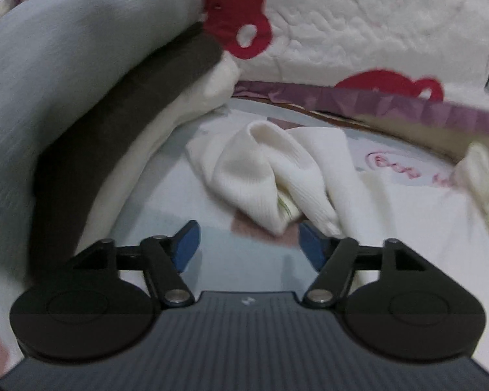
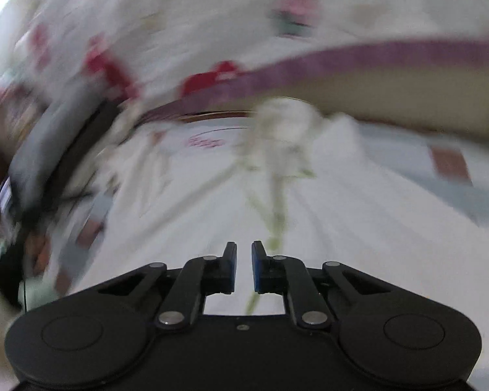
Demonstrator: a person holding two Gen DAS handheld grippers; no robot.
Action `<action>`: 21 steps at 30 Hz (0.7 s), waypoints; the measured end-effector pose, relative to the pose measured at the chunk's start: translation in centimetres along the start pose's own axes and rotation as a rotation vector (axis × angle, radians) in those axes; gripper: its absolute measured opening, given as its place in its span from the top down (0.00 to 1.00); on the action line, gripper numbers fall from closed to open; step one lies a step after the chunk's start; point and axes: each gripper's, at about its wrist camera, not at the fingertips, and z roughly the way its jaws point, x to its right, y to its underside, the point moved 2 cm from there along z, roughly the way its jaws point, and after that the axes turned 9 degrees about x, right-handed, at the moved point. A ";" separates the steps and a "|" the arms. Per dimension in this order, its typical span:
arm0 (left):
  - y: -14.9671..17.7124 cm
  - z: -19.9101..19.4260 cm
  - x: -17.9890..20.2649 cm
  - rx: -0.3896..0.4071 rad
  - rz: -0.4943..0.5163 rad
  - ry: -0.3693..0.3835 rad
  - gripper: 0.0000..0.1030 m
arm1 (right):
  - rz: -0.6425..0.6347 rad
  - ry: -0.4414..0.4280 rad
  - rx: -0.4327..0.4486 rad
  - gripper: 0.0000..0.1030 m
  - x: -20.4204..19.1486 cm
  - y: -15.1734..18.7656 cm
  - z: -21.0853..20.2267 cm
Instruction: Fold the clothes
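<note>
Garment (image 1: 270, 176) crumpled just ahead of left tongs (image 1: 247, 244), spread wide, empty. Right tongs (image 2: 244, 267) nearly closed; grip unclear. Sleeve to be flattened first.

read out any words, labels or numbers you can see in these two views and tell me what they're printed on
Pink lettering inside a pink oval on the pale sheet: there, but too distorted to read.
The same pink lettering in the right wrist view: blurred, unreadable.
Small pale mark on the left gripper body: a logo, not legible text.

Right gripper (image 2: 244, 267) jaws nearly closed, empty; blurred, perhaps white garment (image 2: 287, 123)
</note>
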 end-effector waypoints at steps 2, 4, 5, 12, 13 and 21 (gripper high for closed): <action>-0.6 2.1 0.2 -0.026 0.065 -0.032 0.28 | -0.092 -0.032 0.002 0.84 -2.1 0.5 0.3; -1.2 3.4 0.1 -0.025 0.075 -0.035 0.28 | -0.149 -0.057 -0.010 0.81 -3.4 1.1 0.6; -1.5 3.9 0.0 -0.017 0.062 -0.032 0.27 | -0.158 -0.070 -0.019 0.80 -3.7 1.5 0.7; -2.1 5.6 1.8 0.029 0.145 -0.074 0.95 | -0.202 -0.044 -0.088 0.70 -2.1 4.2 0.6; -2.1 4.9 2.6 0.069 0.209 -0.086 0.95 | -0.192 -0.040 -0.104 0.70 -1.6 4.6 0.7; -5.8 -6.3 3.5 0.373 0.336 -0.309 0.95 | -0.204 -0.026 -0.226 0.70 -0.1 8.3 2.2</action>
